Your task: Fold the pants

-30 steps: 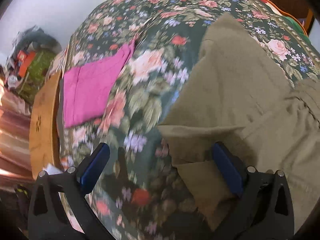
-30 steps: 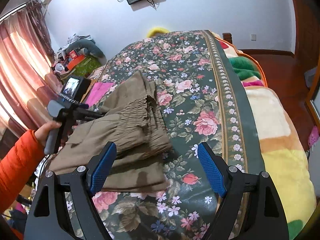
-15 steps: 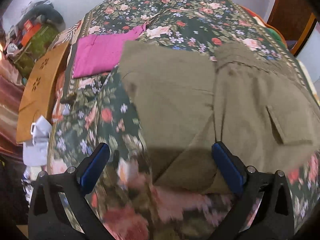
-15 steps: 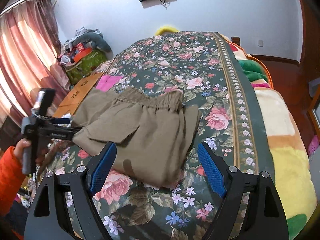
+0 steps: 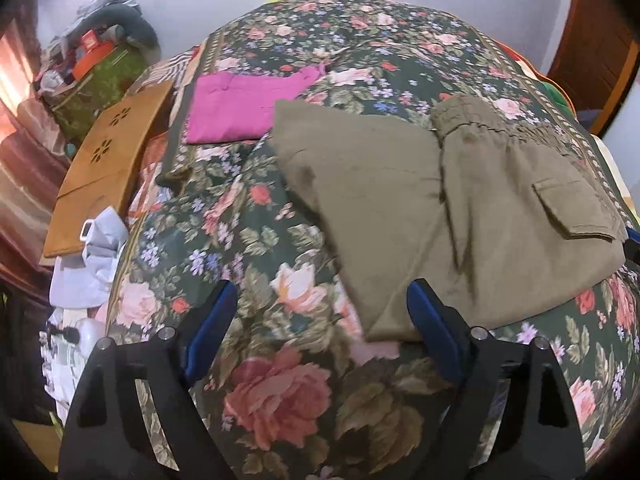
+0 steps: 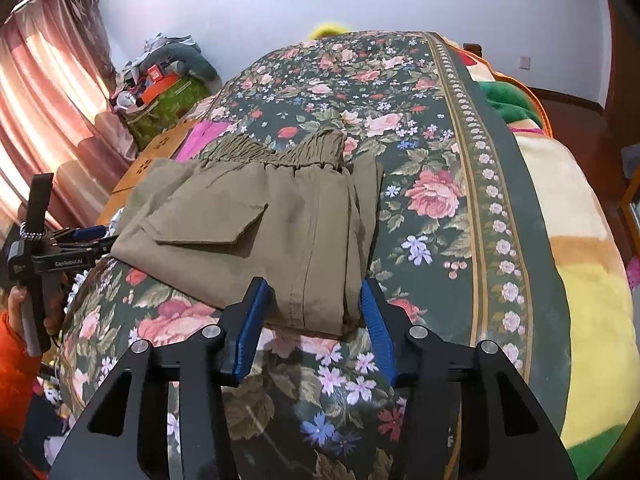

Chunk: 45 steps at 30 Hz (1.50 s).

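**Both claws open at the near edge of the folded pants**

Right gripper sits partly open, its blue pads flanking the pants' near fold without pinching it, as far as I can see. Left gripper gapes wide over the floral bedspread, one pad at the pants' near-left corner, holding nothing. Pants lie mid-bed. I see bare spread rightward to the striped border; the pink cloth crowds the far-left edge.

Olive pants; dark green floral bedspread; magenta cloth.
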Each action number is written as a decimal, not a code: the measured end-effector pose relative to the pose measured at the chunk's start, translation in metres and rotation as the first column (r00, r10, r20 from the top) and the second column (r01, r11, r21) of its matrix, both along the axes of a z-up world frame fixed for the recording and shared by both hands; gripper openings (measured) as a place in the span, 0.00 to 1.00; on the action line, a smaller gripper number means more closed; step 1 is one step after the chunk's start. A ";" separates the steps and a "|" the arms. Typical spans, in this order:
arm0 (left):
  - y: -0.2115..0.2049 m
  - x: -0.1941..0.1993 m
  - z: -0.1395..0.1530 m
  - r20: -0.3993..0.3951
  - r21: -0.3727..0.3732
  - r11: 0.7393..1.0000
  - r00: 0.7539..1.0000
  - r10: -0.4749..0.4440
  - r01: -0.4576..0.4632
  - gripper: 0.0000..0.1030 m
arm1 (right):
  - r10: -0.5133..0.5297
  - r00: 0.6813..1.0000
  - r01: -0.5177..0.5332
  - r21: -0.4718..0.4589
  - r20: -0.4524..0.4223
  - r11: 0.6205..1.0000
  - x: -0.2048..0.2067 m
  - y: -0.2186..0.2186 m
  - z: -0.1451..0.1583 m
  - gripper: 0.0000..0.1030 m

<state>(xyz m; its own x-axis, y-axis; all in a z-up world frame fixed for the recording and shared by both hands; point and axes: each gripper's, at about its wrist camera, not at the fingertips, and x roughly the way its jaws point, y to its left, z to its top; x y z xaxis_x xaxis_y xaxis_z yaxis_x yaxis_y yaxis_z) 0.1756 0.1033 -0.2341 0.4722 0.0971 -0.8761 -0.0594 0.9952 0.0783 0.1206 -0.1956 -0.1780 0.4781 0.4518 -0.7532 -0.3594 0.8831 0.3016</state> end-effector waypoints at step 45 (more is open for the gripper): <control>0.027 0.061 -0.010 -0.056 -0.063 0.998 0.998 0.017 -0.020 0.51 | 0.139 0.989 -0.147 -0.173 -0.055 0.974 0.086 0.021 -0.009 0.21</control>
